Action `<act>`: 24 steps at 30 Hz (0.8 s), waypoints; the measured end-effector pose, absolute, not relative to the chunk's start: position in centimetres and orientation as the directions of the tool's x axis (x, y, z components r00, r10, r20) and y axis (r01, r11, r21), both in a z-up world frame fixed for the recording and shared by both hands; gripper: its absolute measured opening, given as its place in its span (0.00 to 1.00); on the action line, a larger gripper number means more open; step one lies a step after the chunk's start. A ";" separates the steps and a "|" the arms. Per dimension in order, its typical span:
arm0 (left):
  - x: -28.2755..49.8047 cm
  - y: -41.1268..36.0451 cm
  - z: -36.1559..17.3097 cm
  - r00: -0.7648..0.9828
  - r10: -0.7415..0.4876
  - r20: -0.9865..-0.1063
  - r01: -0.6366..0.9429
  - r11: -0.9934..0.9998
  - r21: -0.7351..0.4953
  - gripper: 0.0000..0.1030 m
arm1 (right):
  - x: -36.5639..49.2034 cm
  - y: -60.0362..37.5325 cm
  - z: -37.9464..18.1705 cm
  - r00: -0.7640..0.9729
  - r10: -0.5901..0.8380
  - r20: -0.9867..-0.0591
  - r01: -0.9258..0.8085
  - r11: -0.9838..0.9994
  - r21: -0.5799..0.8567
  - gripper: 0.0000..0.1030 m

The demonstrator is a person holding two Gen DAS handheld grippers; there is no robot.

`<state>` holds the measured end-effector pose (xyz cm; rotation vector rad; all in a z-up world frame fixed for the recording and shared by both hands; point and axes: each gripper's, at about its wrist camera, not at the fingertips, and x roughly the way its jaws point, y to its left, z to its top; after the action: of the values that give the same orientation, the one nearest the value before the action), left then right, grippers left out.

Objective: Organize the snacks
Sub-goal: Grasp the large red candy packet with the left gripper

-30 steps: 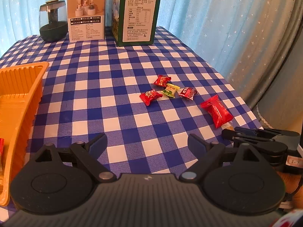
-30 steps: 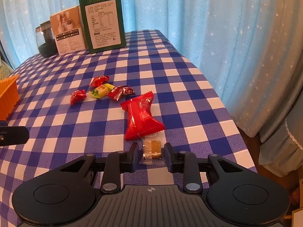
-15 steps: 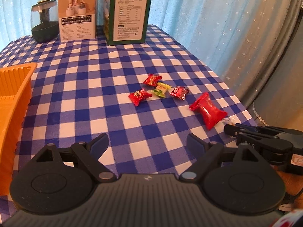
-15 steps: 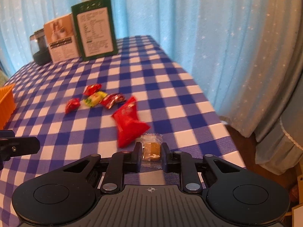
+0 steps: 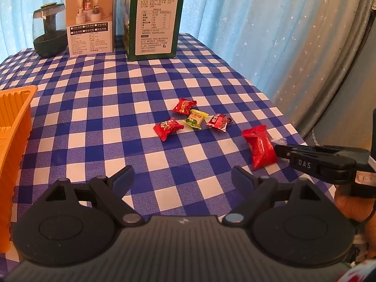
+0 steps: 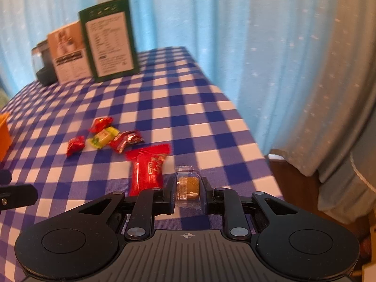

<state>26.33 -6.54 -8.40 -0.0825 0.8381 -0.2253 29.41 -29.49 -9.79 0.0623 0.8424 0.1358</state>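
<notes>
My right gripper [image 6: 188, 185] is shut on a small clear-wrapped amber candy [image 6: 188, 188], held just above the checked tablecloth near the table's right edge. Just left of it lies a large red packet [image 6: 148, 171]. Beyond the packet is a cluster of small sweets: three red candies [image 5: 184, 105] [image 5: 168, 128] [image 5: 217, 122] and a yellow-green one [image 5: 195, 119]. The left wrist view shows the right gripper [image 5: 279, 150] beside the red packet [image 5: 259, 148]. My left gripper [image 5: 183, 176] hovers open and empty over the cloth, nearer than the sweets. An orange tray [image 5: 14, 127] sits at far left.
At the back of the table stand a green box [image 5: 152, 21], a white box [image 5: 90, 21] and a dark glass jar [image 5: 49, 33]. Blue starred curtains hang behind and to the right. The table's right edge [image 6: 246, 127] drops off close to the right gripper.
The right jaws closed on the clear-wrapped candy and moved with it. The large red packet was nudged and turned. The left gripper stayed open and hardly moved.
</notes>
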 end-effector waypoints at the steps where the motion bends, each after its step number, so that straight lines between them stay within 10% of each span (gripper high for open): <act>1: 26.4 -6.4 -8.5 0.646 -0.231 -0.727 0.166 0.973 -0.162 0.85 | 29.5 -29.3 -9.8 0.651 0.169 -0.740 -0.119 0.986 0.120 0.20; 13: 28.3 -7.0 -9.6 0.647 -0.268 -0.714 0.193 0.963 -0.186 0.77 | 29.0 -27.4 -9.8 0.629 0.264 -0.731 -0.203 0.964 0.173 0.20; 24: 30.3 -11.5 -11.1 0.610 -0.347 -0.712 0.281 0.935 -0.215 0.41 | 29.0 -30.3 -9.3 0.651 0.169 -0.740 -0.044 0.982 0.186 0.20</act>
<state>30.33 -11.50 -11.14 -0.0849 0.8397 -0.3630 28.98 -30.30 -9.34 0.1562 0.8548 0.1218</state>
